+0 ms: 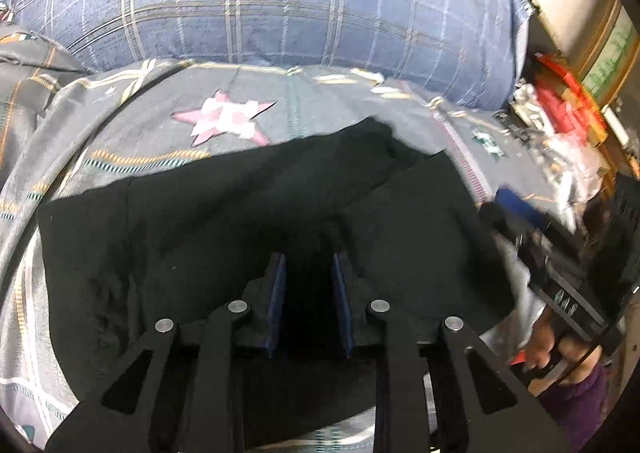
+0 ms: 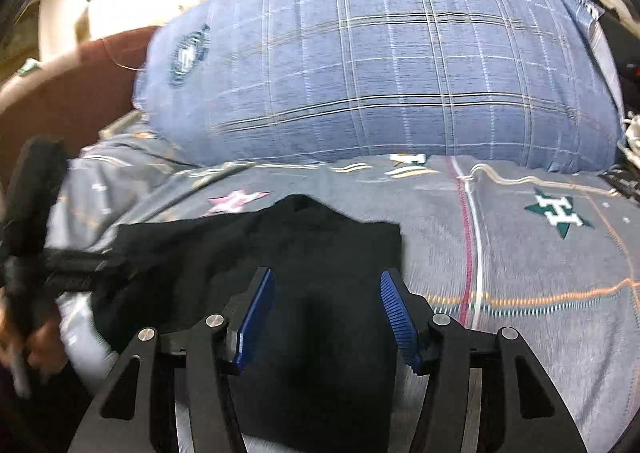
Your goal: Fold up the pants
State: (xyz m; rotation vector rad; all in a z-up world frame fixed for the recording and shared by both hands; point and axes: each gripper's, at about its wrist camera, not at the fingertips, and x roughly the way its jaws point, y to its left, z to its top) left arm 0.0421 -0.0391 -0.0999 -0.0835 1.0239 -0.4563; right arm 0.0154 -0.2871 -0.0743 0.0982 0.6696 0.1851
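Pants (image 2: 280, 253) lie folded on the bedsheet (image 2: 520, 273) under both spread, empty grippers, left gripper (image 1: 308, 273) narrowly and right gripper (image 2: 326, 293) wider, so a careless regrasp could drag layers apart.

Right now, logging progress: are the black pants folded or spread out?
Folded: the black pants lie as a compact layered rectangle on the bedspread.

You can read one mark: a white letter "H" inside the green star (image 2: 559, 213) printed on the grey bedsheet (image 2: 520, 313), right of frame. The pillow's round emblem (image 2: 188, 55) is too blurred.
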